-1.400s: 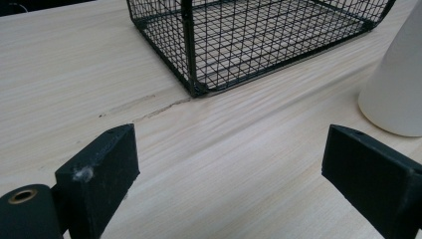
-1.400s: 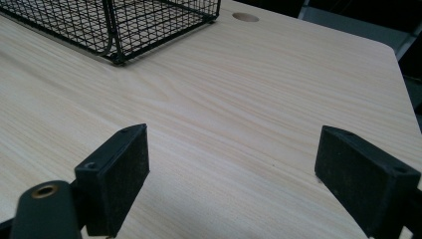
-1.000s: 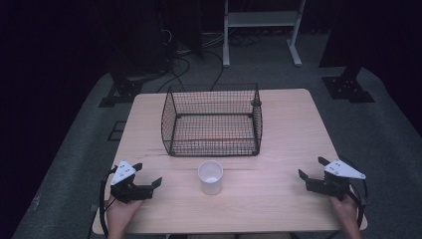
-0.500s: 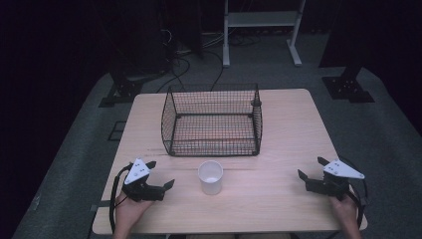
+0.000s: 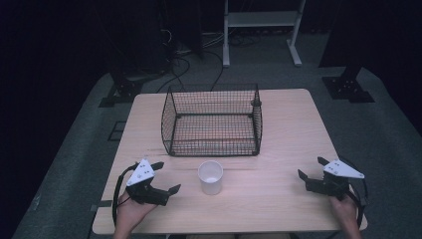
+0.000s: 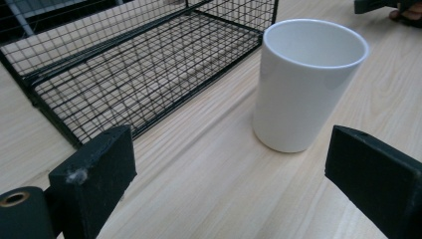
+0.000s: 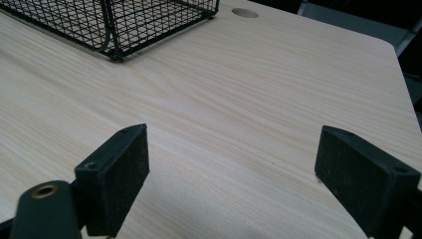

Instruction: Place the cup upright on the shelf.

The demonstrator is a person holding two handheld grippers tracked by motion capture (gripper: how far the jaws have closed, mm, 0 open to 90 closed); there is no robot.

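Observation:
A white cup [image 5: 210,177] stands upright and empty on the wooden table [image 5: 278,149], just in front of a black wire basket [image 5: 212,119]. My left gripper [image 5: 168,176] is to the left of the cup, a short way off, and points at it. Its jaws have just been opening and stand open with nothing between them. In the left gripper view the cup [image 6: 306,84] stands ahead of the left gripper [image 6: 234,169], toward the right jaw, untouched. My right gripper [image 5: 310,168] rests open near the table's right front, and in its own view the right gripper [image 7: 231,174] has bare wood between its jaws.
The wire basket [image 6: 124,74] is empty and sits mid-table; its near corner [image 7: 114,20] lies ahead of the right gripper. A round hole [image 7: 245,12] is cut in the table's far right part. Dark floor, cables and a white frame lie beyond the table.
The left gripper has moved right toward the cup and lifted a little. The right gripper has stayed where it was. The cup and basket have not moved.

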